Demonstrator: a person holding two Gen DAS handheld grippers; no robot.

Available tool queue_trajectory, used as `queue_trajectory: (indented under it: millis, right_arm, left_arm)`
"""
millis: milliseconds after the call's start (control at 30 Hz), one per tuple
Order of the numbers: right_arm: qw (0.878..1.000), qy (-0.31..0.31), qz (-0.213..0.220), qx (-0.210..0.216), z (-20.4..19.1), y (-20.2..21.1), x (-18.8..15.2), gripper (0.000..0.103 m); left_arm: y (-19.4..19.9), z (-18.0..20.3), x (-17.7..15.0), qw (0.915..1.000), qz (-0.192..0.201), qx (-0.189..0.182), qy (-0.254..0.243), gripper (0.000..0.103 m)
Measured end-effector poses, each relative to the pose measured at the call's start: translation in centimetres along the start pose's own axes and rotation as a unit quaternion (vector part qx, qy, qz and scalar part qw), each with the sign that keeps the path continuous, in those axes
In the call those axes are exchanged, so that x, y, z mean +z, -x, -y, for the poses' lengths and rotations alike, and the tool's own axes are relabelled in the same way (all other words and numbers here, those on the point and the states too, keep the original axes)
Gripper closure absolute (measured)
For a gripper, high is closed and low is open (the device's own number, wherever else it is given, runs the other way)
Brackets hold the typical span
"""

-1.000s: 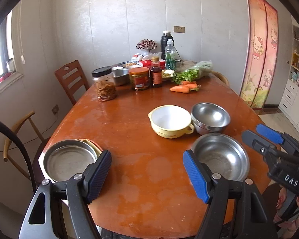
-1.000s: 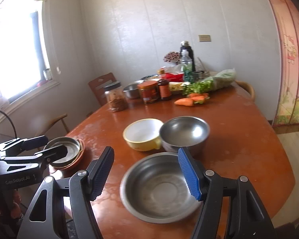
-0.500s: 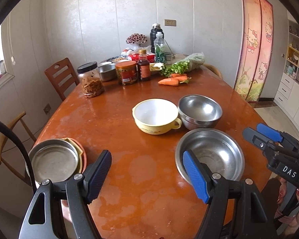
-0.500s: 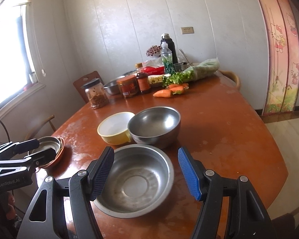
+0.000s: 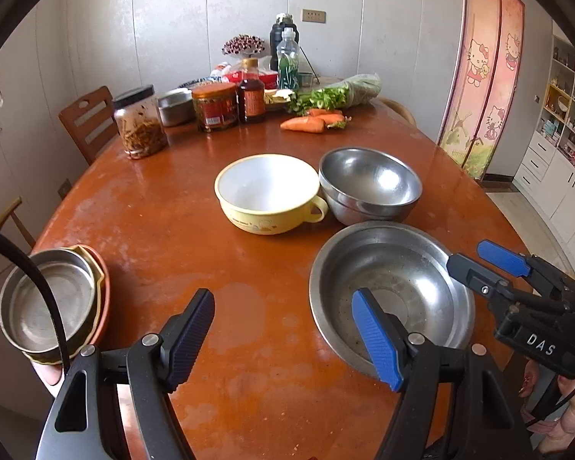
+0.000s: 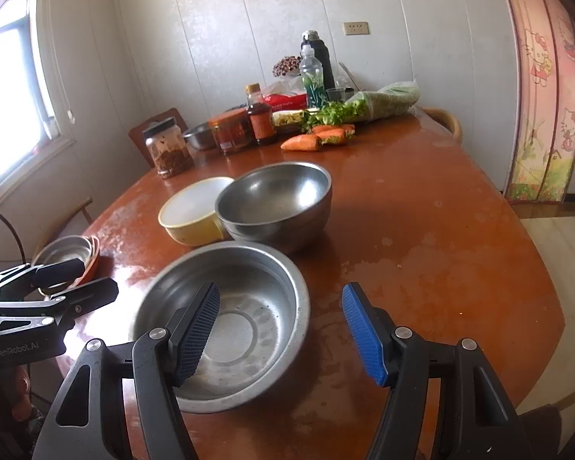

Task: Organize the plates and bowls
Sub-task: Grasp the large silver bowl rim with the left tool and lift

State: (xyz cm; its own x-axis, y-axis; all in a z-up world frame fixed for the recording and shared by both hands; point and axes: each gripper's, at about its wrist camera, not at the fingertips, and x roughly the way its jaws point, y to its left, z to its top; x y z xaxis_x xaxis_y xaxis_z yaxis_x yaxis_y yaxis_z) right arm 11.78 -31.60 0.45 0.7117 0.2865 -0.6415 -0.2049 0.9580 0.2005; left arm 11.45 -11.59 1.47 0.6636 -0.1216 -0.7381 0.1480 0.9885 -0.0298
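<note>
Bowls (image 5: 391, 291) on worn orange-brown table (image 5: 249, 326), white panelled wall behind; both grippers' fingers (image 5: 189, 339) apart, empty.

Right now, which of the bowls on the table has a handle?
The yellow bowl with the white inside, left of the deep steel bowl. It alone has a loop handle; the wide steel basin and the steel bowl have plain rims.

Far end of my table (image 5: 165, 207): jar w/ dried stuff (image 5: 140, 127), red-label jar (image 5: 215, 107), sauce bottle (image 5: 251, 94), carrots (image 5: 306, 122), bagged greens (image 5: 349, 90), wooden chair (image 5: 86, 122).
</note>
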Motion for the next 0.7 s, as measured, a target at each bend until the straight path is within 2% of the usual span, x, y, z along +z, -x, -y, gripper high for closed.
queue_trajectory:
  millis: [233, 300, 500, 633, 700]
  right_arm:
    - [1.0, 0.01, -0.016, -0.001, -0.1, -2.0, -0.5, 0.036]
    - [1.0, 0.016, -0.018, -0.003, -0.3, -2.3, -0.6, 0.046]
    - [0.999, 0.033, -0.024, -0.006, -0.8, -3.2, -1.0, 0.061]
    - [0.998, 0.051, -0.025, -0.012, -1.5, -3.4, -1.2, 0.065]
    - [0.998, 0.052, -0.027, -0.007, -1.9, -3.5, -1.1, 0.065]
  left_arm:
    - [-2.0, 0.7, 0.0, 0.9996, -0.018, -0.02, -0.005, 0.029]
    - [-2.7, 0.9, -0.1, 0.9992, -0.027, -0.028, -0.006, 0.029]
    - [-4.4, 1.3, -0.3, 0.9987, -0.045, -0.021, -0.01, 0.029]
    - [-5.1, 1.0, -0.7, 0.9987, -0.046, -0.02, -0.005, 0.029]
    - [-5.2, 0.8, -0.9, 0.9984, -0.048, -0.029, -0.006, 0.035]
